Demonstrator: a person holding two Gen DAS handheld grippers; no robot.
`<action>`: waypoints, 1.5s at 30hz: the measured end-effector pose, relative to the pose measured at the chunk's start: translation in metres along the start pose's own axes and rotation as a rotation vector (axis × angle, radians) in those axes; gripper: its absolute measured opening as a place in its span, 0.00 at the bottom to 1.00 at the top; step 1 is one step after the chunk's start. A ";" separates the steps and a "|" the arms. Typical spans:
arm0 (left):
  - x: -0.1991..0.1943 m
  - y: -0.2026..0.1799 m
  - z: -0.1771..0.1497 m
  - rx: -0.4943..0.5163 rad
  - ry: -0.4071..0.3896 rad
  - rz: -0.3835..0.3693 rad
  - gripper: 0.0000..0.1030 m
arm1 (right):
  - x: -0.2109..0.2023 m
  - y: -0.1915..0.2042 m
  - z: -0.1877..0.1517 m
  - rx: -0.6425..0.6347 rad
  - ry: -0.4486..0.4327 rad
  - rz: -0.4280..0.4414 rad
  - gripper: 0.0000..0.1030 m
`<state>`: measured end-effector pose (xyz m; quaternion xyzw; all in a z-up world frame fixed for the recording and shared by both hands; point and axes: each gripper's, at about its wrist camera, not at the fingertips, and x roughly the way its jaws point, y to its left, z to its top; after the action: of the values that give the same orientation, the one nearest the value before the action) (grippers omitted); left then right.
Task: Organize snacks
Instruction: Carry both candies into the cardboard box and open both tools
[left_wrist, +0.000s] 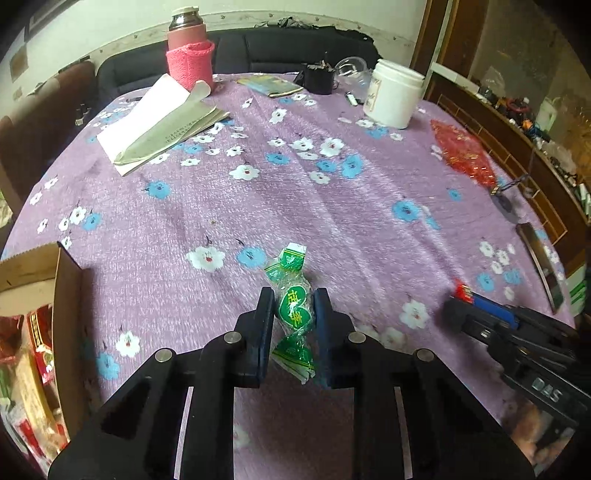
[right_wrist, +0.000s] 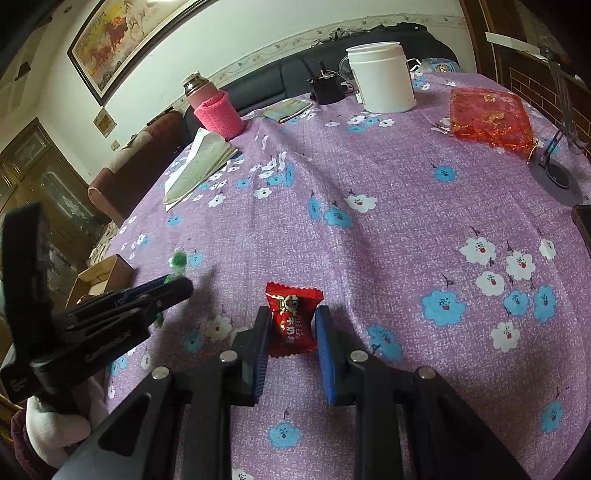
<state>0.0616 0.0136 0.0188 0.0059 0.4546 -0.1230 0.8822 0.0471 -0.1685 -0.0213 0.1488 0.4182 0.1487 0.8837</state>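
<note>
The left hand-held gripper (left_wrist: 293, 306) is clamped on a green candy (left_wrist: 293, 308), its twisted wrapper ends sticking out ahead of and behind the fingers (left_wrist: 266, 314). The candy hangs just above the counter (left_wrist: 258, 206), which is covered in a purple flowered cloth. Low to the left of this gripper stands an open cardboard box (left_wrist: 66, 295) with red and yellow snack packs inside. To its right the other gripper shows from the side, with a bit of red wrapper at its tip.

The right hand-held gripper (right_wrist: 293, 321) is closed on a red candy (right_wrist: 292, 318), a flat pillow pack whose crimped top edge pokes out beyond the fingers (right_wrist: 325, 328). To its left the left gripper appears, held in a white-gloved hand (right_wrist: 59, 424).

Far ahead of both grippers sit a white jar (left_wrist: 395, 94), a pink flask (left_wrist: 188, 51) and a folded paper (left_wrist: 162, 122). Ahead and to the right lies a red mesh bag (right_wrist: 487, 118).
</note>
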 end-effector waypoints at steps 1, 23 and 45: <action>-0.005 -0.002 -0.003 -0.004 -0.003 -0.013 0.20 | -0.001 0.000 -0.001 0.000 -0.001 0.002 0.26; -0.130 0.047 -0.088 -0.227 -0.173 -0.184 0.20 | -0.005 0.007 -0.007 -0.016 -0.021 0.046 0.26; -0.199 0.204 -0.182 -0.539 -0.284 -0.065 0.20 | -0.037 0.113 -0.030 -0.177 -0.009 0.087 0.26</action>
<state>-0.1499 0.2755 0.0512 -0.2603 0.3427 -0.0258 0.9023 -0.0148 -0.0756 0.0297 0.0888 0.3928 0.2225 0.8879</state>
